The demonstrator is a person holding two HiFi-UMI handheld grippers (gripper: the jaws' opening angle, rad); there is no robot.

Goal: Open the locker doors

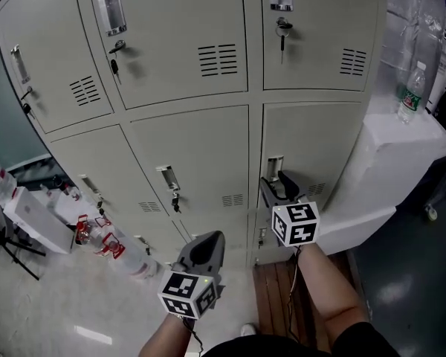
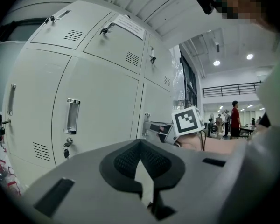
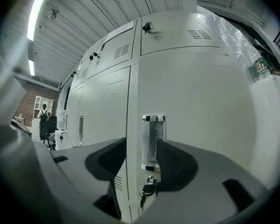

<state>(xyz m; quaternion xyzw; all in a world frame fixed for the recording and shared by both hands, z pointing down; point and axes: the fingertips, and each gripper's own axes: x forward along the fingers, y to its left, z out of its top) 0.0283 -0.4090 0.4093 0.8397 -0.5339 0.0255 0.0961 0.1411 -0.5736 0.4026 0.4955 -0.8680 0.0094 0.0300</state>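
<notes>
Beige lockers (image 1: 186, 155) fill the head view, every door closed. My right gripper (image 1: 276, 184) is open just in front of the lower right door (image 1: 323, 143), close below its metal handle (image 1: 274, 163). In the right gripper view that handle (image 3: 152, 141) stands between the open jaws of the right gripper (image 3: 142, 144), untouched, with a key (image 3: 147, 189) hanging under it. My left gripper (image 1: 210, 240) hovers lower, facing the bottom row, its jaws together and empty. The left gripper (image 2: 140, 146) looks along the lockers past a middle door's handle (image 2: 72, 115) and key (image 2: 66, 148).
A water bottle (image 1: 410, 91) stands on a white ledge (image 1: 401, 151) right of the lockers. Bottles (image 1: 97, 236) and a white box (image 1: 33, 218) lie on the floor at the left. A wooden board (image 1: 279, 292) lies at the lockers' foot. A person (image 2: 234, 118) stands far off.
</notes>
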